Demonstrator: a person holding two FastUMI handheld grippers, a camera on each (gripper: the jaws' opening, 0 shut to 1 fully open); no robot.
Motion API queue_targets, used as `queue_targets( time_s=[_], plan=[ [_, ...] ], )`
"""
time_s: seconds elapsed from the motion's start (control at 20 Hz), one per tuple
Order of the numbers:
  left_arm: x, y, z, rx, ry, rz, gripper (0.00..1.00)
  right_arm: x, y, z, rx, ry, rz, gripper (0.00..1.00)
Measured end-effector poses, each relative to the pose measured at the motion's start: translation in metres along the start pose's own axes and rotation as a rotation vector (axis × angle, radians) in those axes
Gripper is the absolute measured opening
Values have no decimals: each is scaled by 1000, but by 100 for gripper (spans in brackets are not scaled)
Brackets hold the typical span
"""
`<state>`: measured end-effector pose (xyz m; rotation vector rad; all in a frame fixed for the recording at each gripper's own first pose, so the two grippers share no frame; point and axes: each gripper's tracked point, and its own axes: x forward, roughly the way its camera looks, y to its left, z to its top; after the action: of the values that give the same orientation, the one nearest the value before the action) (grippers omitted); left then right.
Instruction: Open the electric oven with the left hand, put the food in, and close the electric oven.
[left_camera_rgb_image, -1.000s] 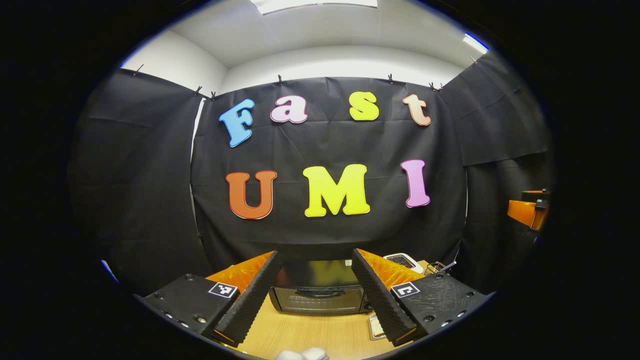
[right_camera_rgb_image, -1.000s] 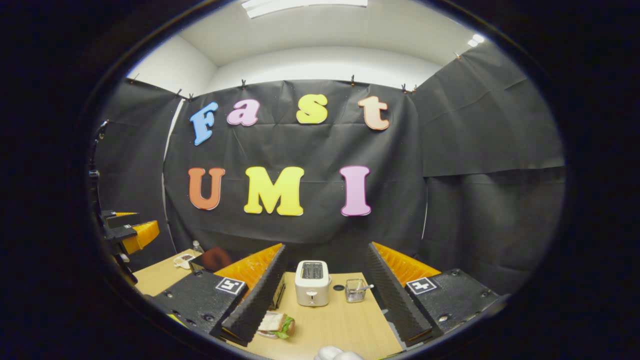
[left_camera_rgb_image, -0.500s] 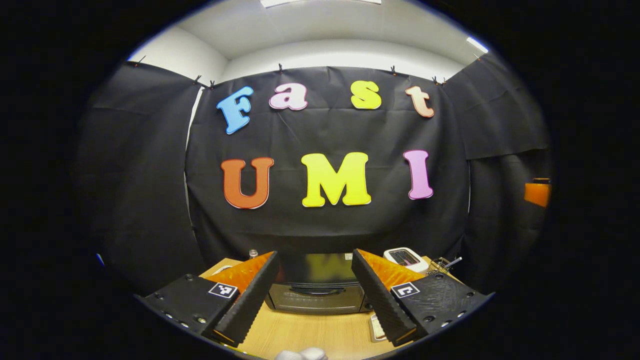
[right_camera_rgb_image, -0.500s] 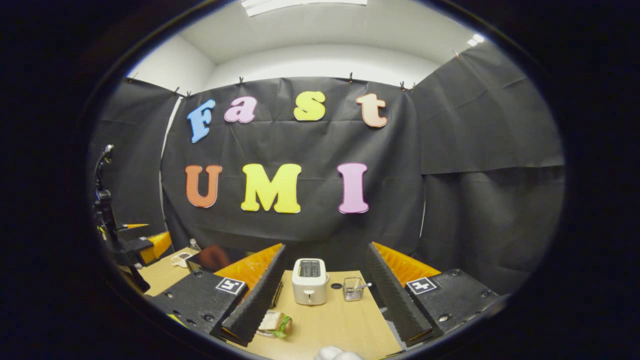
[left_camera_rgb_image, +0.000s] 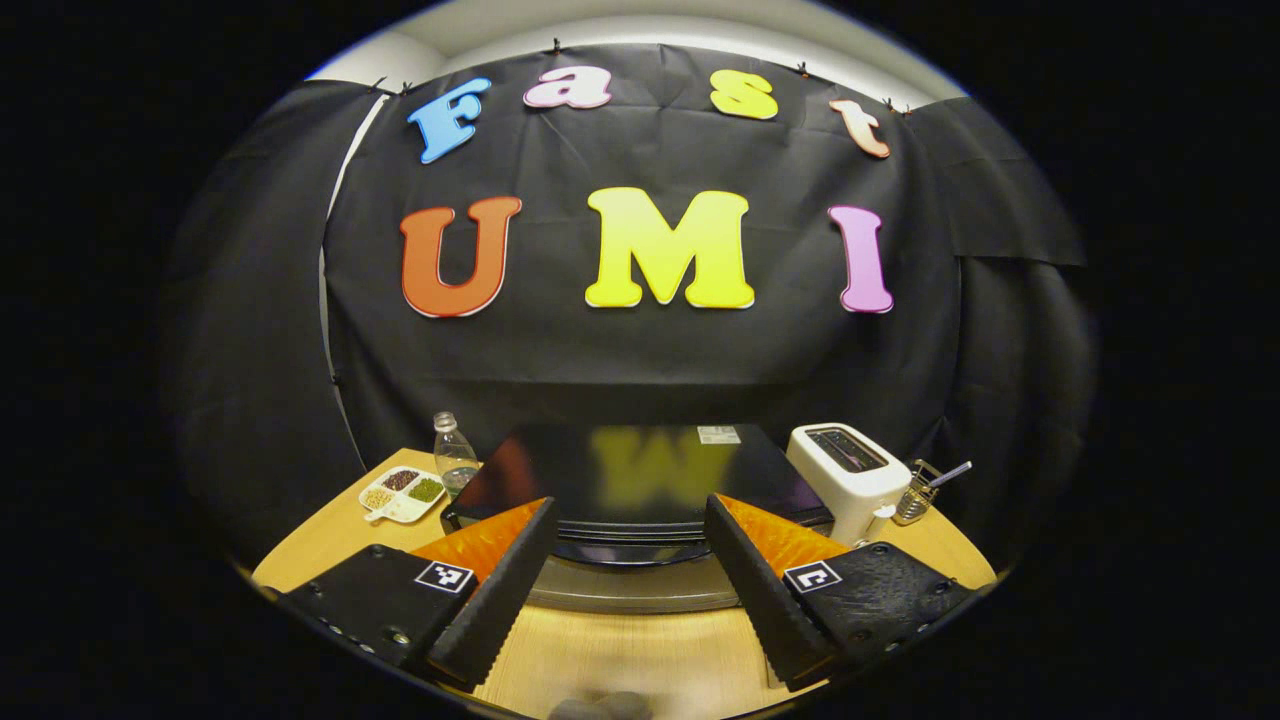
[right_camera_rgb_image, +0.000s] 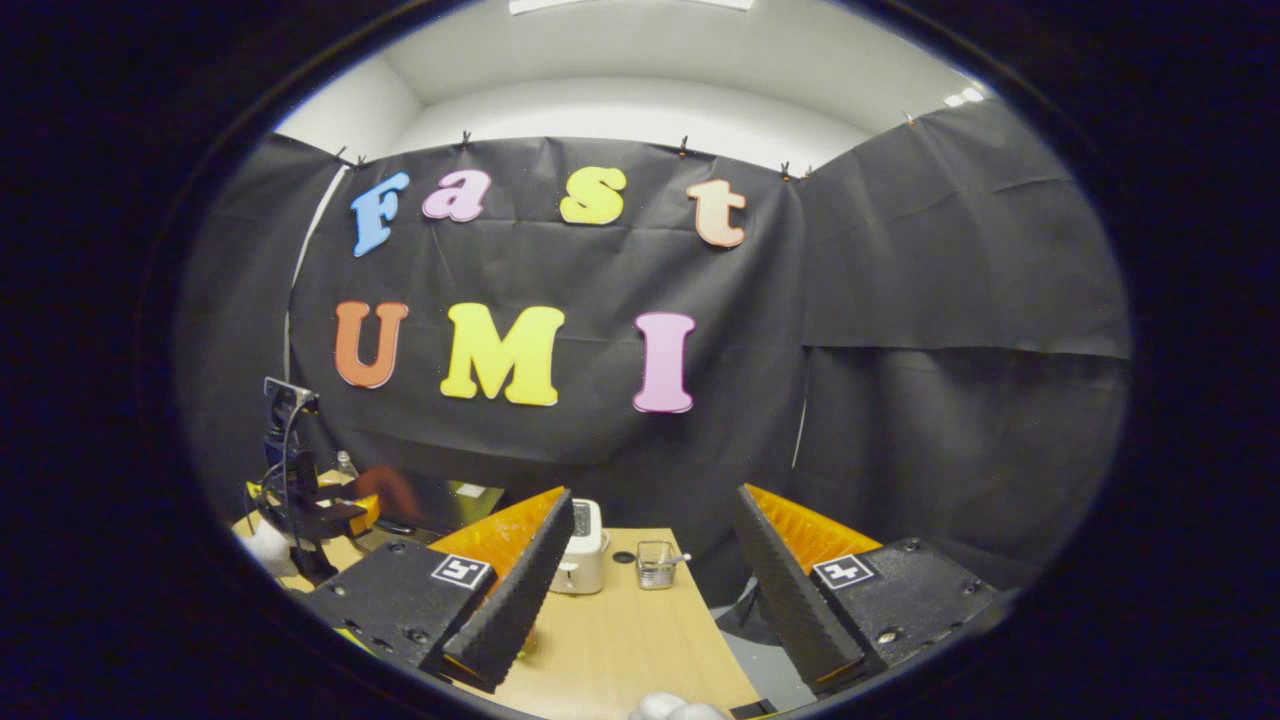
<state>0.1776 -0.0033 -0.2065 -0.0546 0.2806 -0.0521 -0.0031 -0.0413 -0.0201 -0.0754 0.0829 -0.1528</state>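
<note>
The electric oven (left_camera_rgb_image: 620, 470) is a black box with a glossy top, standing at the middle of the wooden table (left_camera_rgb_image: 620, 660). Its door looks shut, and the dark handle bar (left_camera_rgb_image: 620, 555) runs across the front above a silvery lower panel. My left gripper (left_camera_rgb_image: 630, 502) is open, close in front of the oven, with the handle lying between its two fingers and apart from both. My right gripper (right_camera_rgb_image: 652, 495) is open with nothing in it, above the table's right part. In the right gripper view the oven (right_camera_rgb_image: 430, 495) sits far left, with the left gripper (right_camera_rgb_image: 300, 500) and a gloved hand (right_camera_rgb_image: 268, 545) by it.
A white toaster (left_camera_rgb_image: 845, 475) stands right of the oven, with a small wire holder and spoon (left_camera_rgb_image: 920, 492) beyond it. A water bottle (left_camera_rgb_image: 455, 462) and a divided dish of grains (left_camera_rgb_image: 402, 490) sit at the back left. The table's right edge (right_camera_rgb_image: 725, 640) drops to grey floor.
My left gripper has moved forward and down to the oven, which now looms large between its fingers. The right gripper view has swung rightwards; the sandwich slid behind its left finger.
</note>
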Motion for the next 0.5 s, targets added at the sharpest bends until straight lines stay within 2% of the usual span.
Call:
queue_targets(
  time_s=[0.3,0.35,0.4,0.5],
  plan=[
    [42,2,-44,10,120,7,96,-5,-14,-17,11,60,-62,100],
    [41,5,-43,36,107,13,96,-6,-14,-17,13,60,-64,95],
    [43,5,-38,52,93,12,100,-6,-13,-18,10,60,-67,94],
    [41,5,-44,45,96,10,100,-8,-12,-21,10,60,-64,94]
  ],
)
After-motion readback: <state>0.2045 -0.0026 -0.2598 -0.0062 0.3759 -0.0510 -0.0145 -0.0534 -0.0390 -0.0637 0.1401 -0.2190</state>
